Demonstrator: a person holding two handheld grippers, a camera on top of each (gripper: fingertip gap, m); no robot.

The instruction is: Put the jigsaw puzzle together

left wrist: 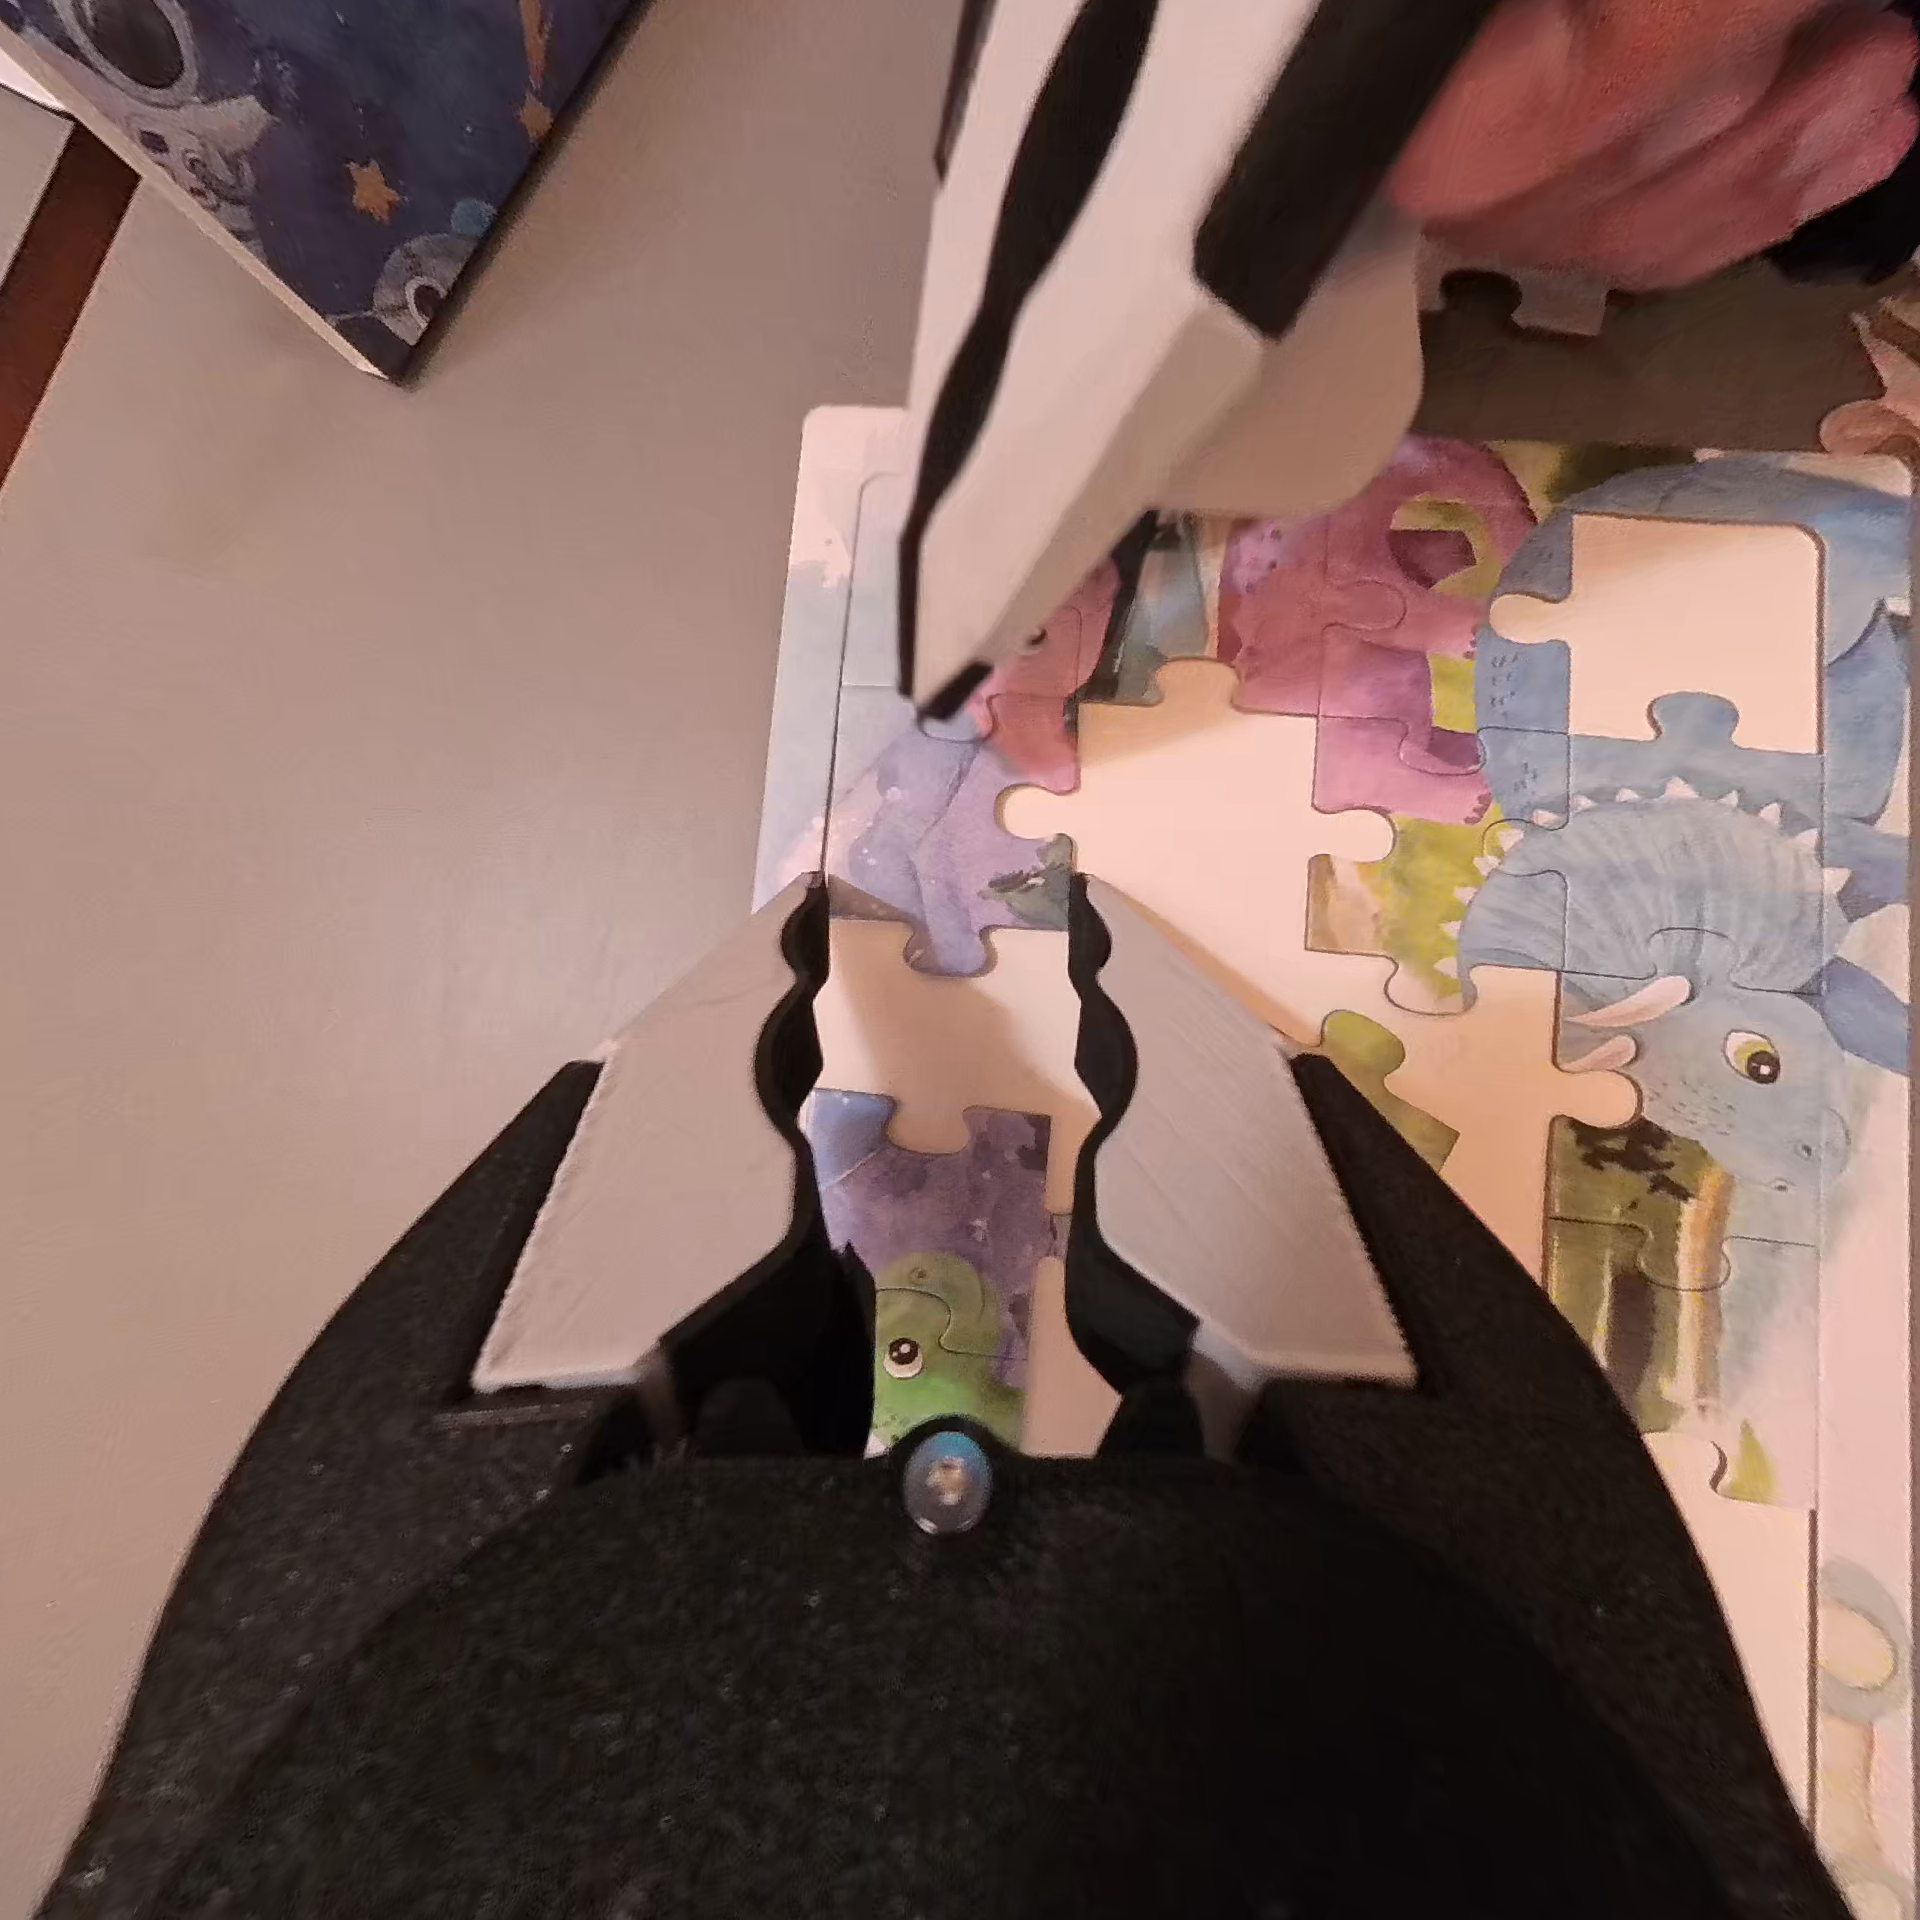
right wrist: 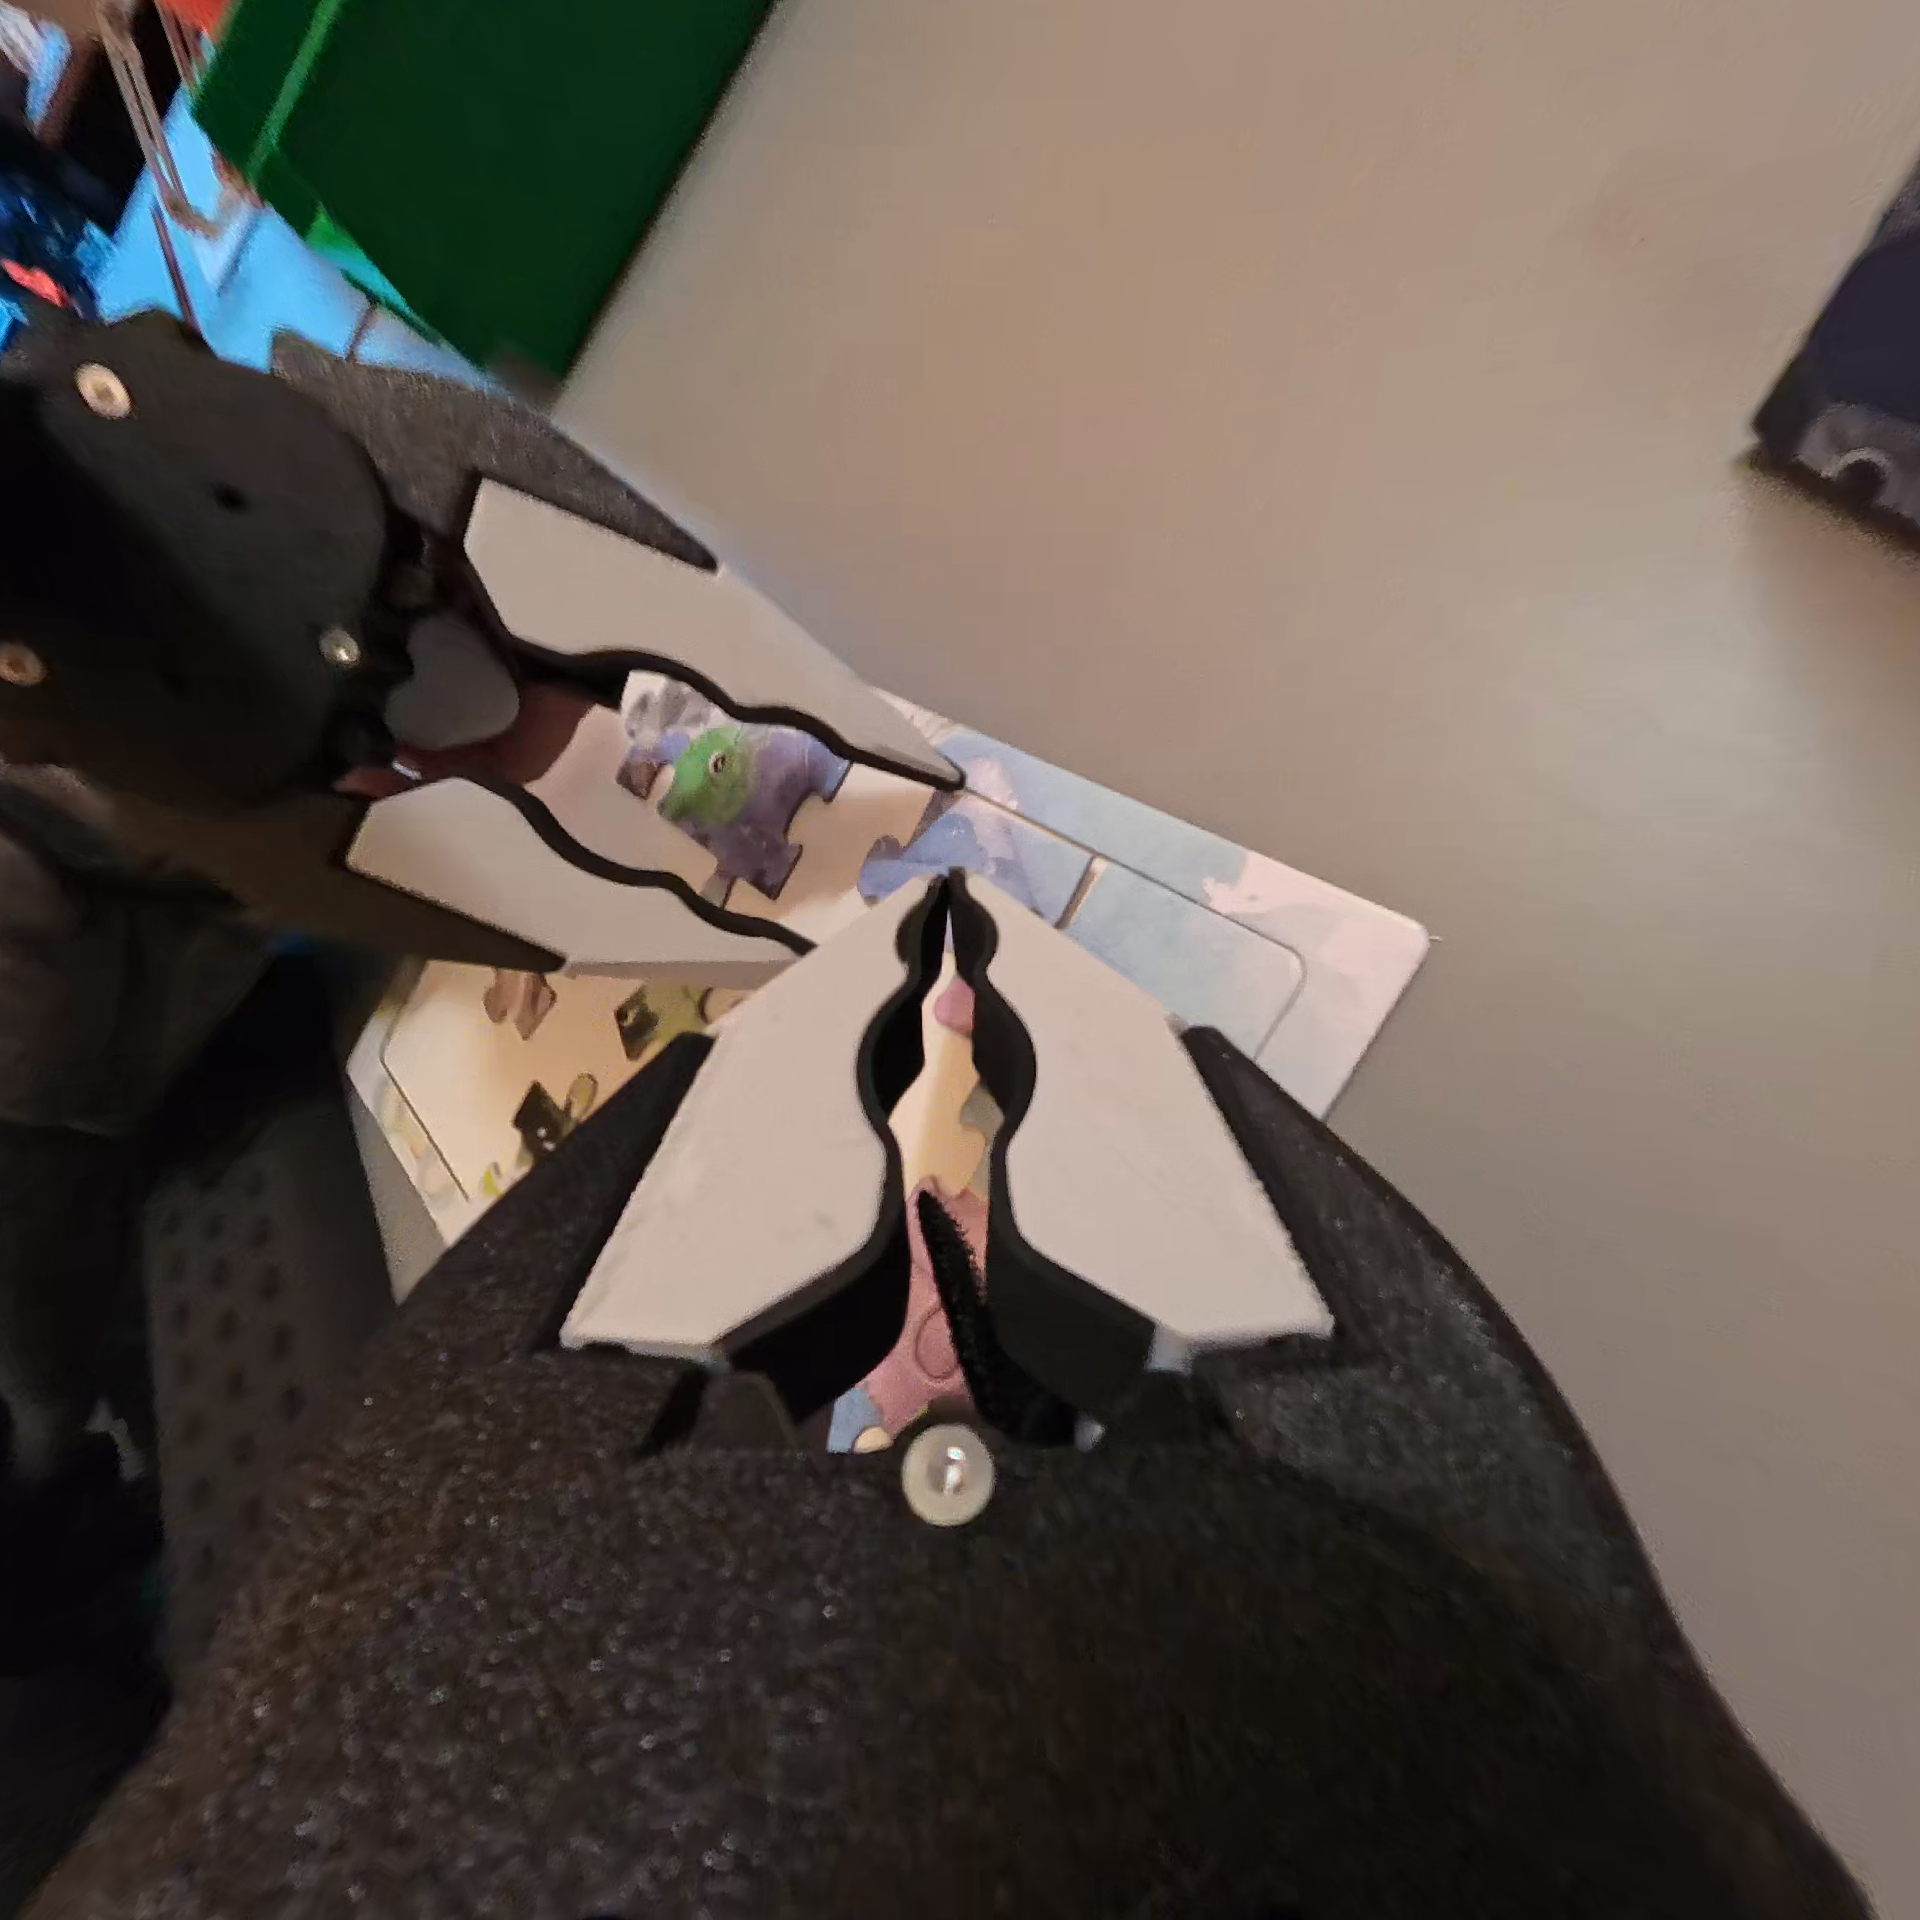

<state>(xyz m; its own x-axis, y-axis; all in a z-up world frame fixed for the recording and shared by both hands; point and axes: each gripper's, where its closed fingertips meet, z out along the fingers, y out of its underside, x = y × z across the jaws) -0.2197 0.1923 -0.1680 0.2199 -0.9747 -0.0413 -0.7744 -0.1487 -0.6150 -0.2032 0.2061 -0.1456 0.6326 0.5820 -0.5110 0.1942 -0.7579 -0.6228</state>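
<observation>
The jigsaw tray (left wrist: 800, 665) lies on the beige table, partly filled with dinosaur pieces, with bare slots (left wrist: 1195, 800) in its middle. My left gripper (left wrist: 948, 888) is open and low over the tray's left edge. Its fingers straddle a purple piece (left wrist: 935, 831) without pressing on it. A green-headed piece (left wrist: 935, 1340) lies under its palm. My right gripper (right wrist: 948, 883) is shut, with nothing visible between its tips. In the left wrist view the right gripper (left wrist: 940, 701) points down at the joint of the purple and pink pieces. The left gripper (right wrist: 878, 860) also shows open in the right wrist view, over the green-headed piece (right wrist: 717, 774).
A dark blue box with space pictures (left wrist: 343, 156) stands at the far left. A green box (right wrist: 468, 156) stands beyond the tray, and a dark object (right wrist: 1860, 395) lies at the right. A hand (left wrist: 1662, 125) holds the right gripper. The table's brown edge (left wrist: 62, 239) runs at the far left. My left and right fingertips are right by each other.
</observation>
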